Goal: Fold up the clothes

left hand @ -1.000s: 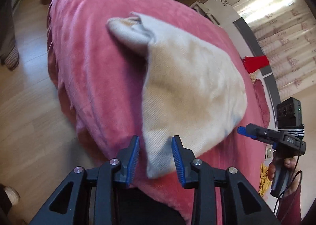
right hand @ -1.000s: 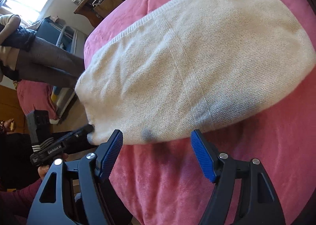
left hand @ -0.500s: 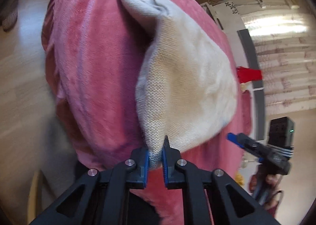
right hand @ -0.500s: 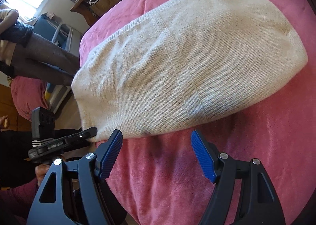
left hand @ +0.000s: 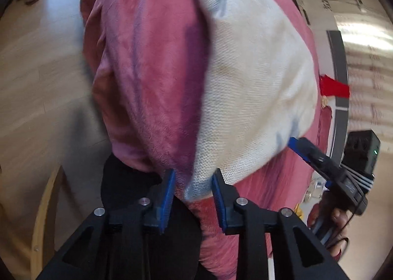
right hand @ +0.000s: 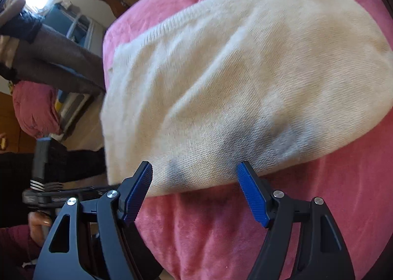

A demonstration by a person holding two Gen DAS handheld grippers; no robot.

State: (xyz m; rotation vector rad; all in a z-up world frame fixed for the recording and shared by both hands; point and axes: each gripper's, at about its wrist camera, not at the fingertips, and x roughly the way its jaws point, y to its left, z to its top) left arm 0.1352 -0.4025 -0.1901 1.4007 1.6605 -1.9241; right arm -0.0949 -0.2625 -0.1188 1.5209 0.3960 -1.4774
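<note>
Now, the left gripper [left hand: 192, 190] has its fingers partly apart, straddling the near corner of the cream sweater [left hand: 258, 78] without clamping it. That sweater lies flat on the pink bed [right hand: 319, 218], long axis running away. The right gripper [right hand: 194, 190] gapes wide, empty, at the hem.

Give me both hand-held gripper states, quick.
Left hand-held gripper: open, cream sweater corner between its fingers.
Right hand-held gripper: open, at the sweater's edge.

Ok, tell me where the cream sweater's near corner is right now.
In the left wrist view, the sweater lies on the pink blanket, and its near corner sits between the open jaws of the left gripper.
</note>
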